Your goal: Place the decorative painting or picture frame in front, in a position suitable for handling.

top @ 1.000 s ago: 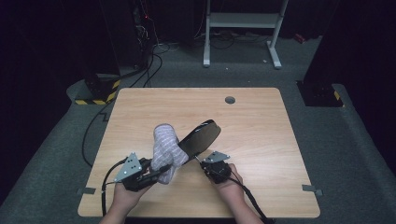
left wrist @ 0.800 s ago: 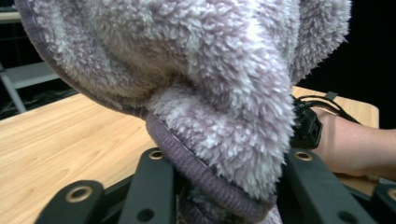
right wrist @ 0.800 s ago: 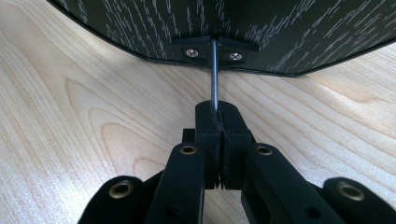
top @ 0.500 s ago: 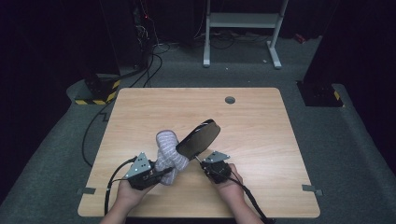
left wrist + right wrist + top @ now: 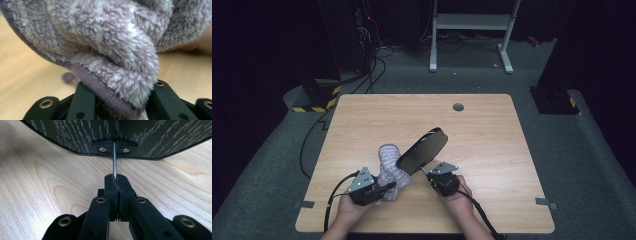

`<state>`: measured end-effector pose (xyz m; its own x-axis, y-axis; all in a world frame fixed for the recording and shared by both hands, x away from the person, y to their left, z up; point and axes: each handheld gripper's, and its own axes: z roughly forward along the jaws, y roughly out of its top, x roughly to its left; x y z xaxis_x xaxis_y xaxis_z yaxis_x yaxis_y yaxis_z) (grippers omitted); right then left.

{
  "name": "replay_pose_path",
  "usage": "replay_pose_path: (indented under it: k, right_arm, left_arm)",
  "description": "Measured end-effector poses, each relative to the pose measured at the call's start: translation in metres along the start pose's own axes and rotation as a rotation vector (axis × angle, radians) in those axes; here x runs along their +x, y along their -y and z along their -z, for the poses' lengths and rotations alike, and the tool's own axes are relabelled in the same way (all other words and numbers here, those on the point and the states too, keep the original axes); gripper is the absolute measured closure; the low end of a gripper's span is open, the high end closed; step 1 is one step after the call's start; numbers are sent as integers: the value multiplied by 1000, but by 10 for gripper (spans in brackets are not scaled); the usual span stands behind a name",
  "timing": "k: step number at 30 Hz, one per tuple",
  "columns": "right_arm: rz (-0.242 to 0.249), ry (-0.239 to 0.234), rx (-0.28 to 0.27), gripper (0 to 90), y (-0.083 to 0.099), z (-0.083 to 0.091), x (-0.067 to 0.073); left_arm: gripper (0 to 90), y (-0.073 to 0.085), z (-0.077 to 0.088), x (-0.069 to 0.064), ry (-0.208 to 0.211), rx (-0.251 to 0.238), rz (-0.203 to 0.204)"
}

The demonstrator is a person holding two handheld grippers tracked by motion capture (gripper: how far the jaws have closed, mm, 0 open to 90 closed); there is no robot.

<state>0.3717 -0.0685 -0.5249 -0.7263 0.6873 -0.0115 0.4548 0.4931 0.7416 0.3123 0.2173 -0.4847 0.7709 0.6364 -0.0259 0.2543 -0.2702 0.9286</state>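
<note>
A fluffy lilac-grey striped fleece cloth [image 5: 388,167] is bunched upright against a black oval wood-grain mirror-like panel [image 5: 422,150], tilted on a thin metal rod [image 5: 114,160].

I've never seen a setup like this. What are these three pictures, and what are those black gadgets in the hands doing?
A person at a wooden table holds a hand-operated clamp in each hand; no robot is involved. The high view looks down from above. The other two come from small cameras riding on each clamp, looking along its black jaws. The left gripper is shut on a fluffy grey cloth. The right gripper pinches the thin metal stem of a dark oval panel, apparently a small mirror, tilted above the table beside the cloth.
</note>
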Motion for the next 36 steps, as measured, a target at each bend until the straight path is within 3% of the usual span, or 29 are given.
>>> replay_pose_path:
  k: [3, 5, 10, 13, 16, 18, 22, 26, 32, 36]
  right_arm:
    - [1, 2, 0, 883, 0, 0, 0]
    - [-1, -1, 1, 883, 0, 0, 0]
    - [3, 1, 0, 883, 0, 0, 0]
    - [9, 3, -2, 883, 0, 0, 0]
    - [8, 3, -2, 882, 0, 0, 0]
    - [2, 3, -1, 880, 0, 0, 0]
    - [4, 4, 0, 879, 0, 0, 0]
    - [-1, 2, 0, 880, 0, 0, 0]
    - [-4, 1, 2, 883, 0, 0, 0]
    - [-3, 2, 2, 883, 0, 0, 0]
  left_arm:
    - [698, -12, 16, -5, 12, -119, -13]
    - [698, -18, 20, -8, 5, -135, -36]
    - [698, -14, 4, -10, -27, -43, -46]
    - [698, -6, -7, -6, -44, 4, -21]
    - [698, 2, -15, 1, -34, 52, 18]
    - [697, 6, -19, 6, -44, 113, 41]
    - [697, 12, -25, 8, -64, 214, 42]
    - [692, 11, -20, 8, -59, 195, 38]
    - [684, 0, -2, 4, -2, 52, 36]
    - [683, 2, -6, 5, 6, 79, 45]
